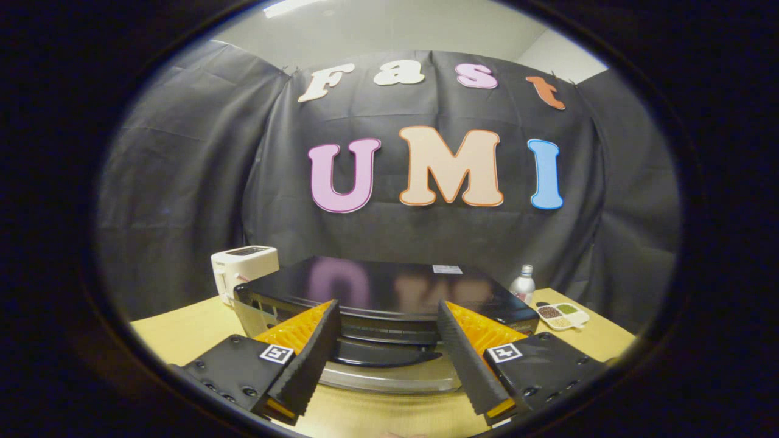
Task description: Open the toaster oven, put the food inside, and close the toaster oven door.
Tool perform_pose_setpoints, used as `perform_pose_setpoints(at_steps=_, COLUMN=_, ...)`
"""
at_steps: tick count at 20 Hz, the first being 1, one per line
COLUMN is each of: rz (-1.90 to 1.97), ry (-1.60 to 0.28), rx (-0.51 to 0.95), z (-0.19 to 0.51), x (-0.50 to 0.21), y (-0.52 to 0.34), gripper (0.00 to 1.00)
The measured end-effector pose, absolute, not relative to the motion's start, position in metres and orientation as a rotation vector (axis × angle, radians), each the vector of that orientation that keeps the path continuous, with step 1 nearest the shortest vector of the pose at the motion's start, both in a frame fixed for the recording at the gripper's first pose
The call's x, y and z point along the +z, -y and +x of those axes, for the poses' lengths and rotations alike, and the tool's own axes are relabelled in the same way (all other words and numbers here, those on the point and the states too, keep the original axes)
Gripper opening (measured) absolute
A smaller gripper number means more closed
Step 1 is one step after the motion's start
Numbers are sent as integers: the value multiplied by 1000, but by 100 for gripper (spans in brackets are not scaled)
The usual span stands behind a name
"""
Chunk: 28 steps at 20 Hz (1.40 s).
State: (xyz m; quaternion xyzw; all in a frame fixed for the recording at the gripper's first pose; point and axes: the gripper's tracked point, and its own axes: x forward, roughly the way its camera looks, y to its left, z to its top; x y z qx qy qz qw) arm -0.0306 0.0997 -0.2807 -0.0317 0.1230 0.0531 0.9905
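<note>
Gripper (387,331) held level and pointing forward, jaws spread wide, two fingers (313,356) angled outward from each other, nothing pinched between them, both tips free and touching nothing, square marker tags sitting on the blocks behind each finger

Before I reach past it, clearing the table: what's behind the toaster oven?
Behind the toaster oven: a white toaster, a bottle and the black cloth wall. Its body hides the table directly behind. Open tongs straddle its handle.

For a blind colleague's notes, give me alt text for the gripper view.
Open tongs hover just before a black toaster oven, its door handle between the fingers. On the wooden table behind stand a white toaster, a bottle and a divided dish.
</note>
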Motion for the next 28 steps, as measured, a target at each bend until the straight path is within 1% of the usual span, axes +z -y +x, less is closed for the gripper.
perform_pose_setpoints(at_steps=6, rz=-111, ry=-255, rx=131, z=-92, x=-290, y=-100, gripper=99)
perform_pose_setpoints(at_steps=11, rz=-139, ry=-309, rx=141, z=-139, x=-315, y=-97, gripper=99)
perform_pose_setpoints(at_steps=14, rz=-73, ry=-359, rx=127, z=-159, x=-334, y=-94, gripper=99)
perform_pose_setpoints(at_steps=19, rz=71, ry=-457, rx=129, z=-174, x=-362, y=-90, gripper=99)
perform_pose_setpoints(at_steps=24, rz=48, ry=-500, rx=122, z=-184, x=-384, y=-88, gripper=99)
perform_pose_setpoints(at_steps=28, rz=36, ry=-606, rx=124, z=-197, x=-419, y=-87, gripper=99)
